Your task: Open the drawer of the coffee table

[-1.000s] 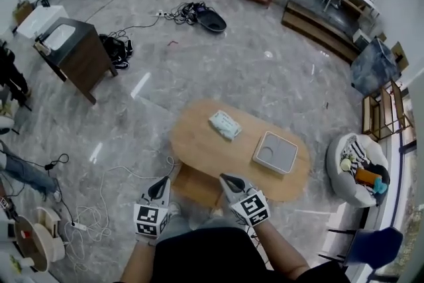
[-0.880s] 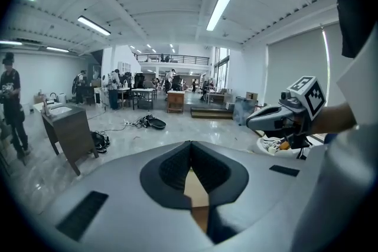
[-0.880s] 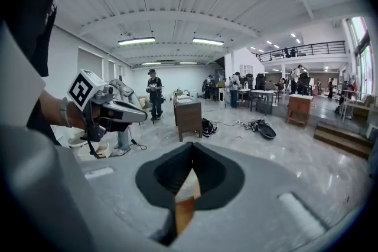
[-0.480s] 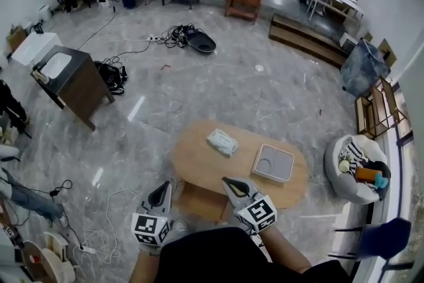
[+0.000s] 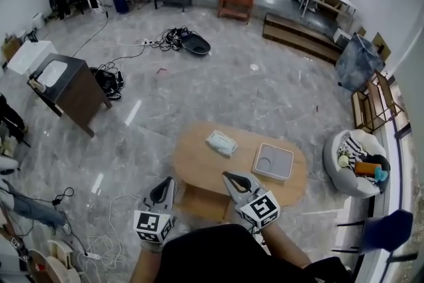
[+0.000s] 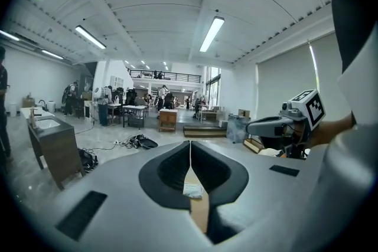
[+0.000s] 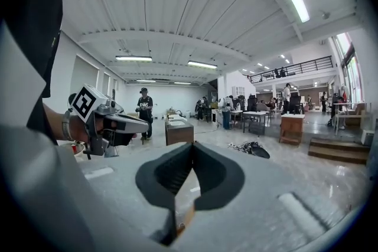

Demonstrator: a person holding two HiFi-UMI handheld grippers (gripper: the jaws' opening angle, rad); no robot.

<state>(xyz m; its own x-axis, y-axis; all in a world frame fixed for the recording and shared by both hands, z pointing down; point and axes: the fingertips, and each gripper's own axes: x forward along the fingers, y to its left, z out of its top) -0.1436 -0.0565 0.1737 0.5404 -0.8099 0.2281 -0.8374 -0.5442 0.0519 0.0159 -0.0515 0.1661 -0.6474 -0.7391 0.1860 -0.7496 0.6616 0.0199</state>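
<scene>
The oval wooden coffee table (image 5: 199, 166) stands on the marble floor just ahead of me, and its lower wooden drawer part (image 5: 199, 203) shows under the near edge. My left gripper (image 5: 169, 181) and right gripper (image 5: 226, 175) hang side by side above that near edge, clear of the table. Both are shut with nothing between the jaws. In the left gripper view the jaws (image 6: 190, 144) meet in a line, with the table top (image 6: 199, 215) visible below them. The right gripper view shows its jaws (image 7: 192, 146) closed too, pointing out across the room.
A white tissue pack (image 5: 221, 142) and a grey square tray (image 5: 273, 162) lie on the table top. A dark cabinet with a sink (image 5: 66, 86) stands at the left and a white basket seat with toys (image 5: 354, 166) at the right. Cables (image 5: 99, 209) trail at the near left.
Both grippers have risen together and now point more level. The head view has lifted too, so the table looks a little smaller and more of the room shows.
</scene>
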